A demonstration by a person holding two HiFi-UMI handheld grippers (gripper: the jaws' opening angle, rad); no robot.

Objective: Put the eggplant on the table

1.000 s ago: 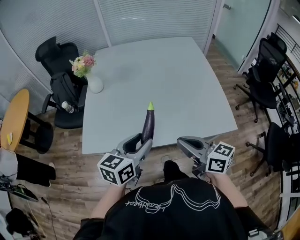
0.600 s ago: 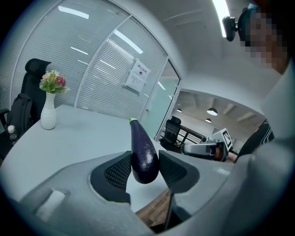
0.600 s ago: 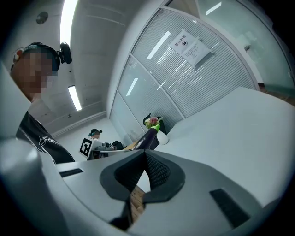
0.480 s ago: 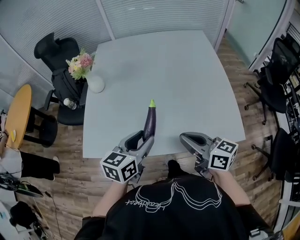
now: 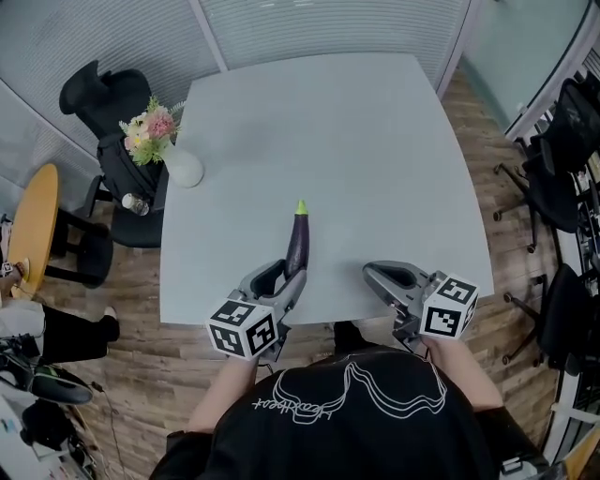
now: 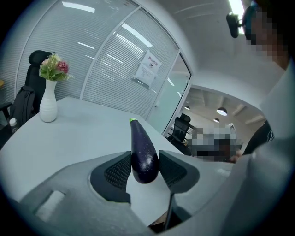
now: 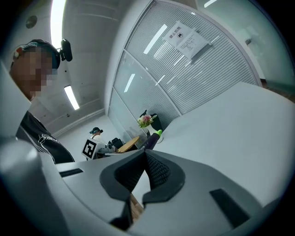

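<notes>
Office room with wood floor and a slatted glass wall along the top of the head view. Large pale grey table across the middle of the frame. On its upper left corner, a white vase with pink and yellow flowers. Black office chair just beyond that corner, round wooden side table at the left edge, more black chairs at the right edge. Lower centre: left gripper over the table's near edge, pinching the eggplant by its blunt dark end, green stem tip toward the top of the frame. In the left gripper view, both ribbed pads pressed against the purple skin, eggplant sticking out forward and up, pale tabletop beyond it. Contact with the tabletop: cannot tell. Right gripper lower right of the eggplant, well apart from it, also at the table's near edge. In the right gripper view, right gripper with jaws pressed together at the tips, nothing between them.
</notes>
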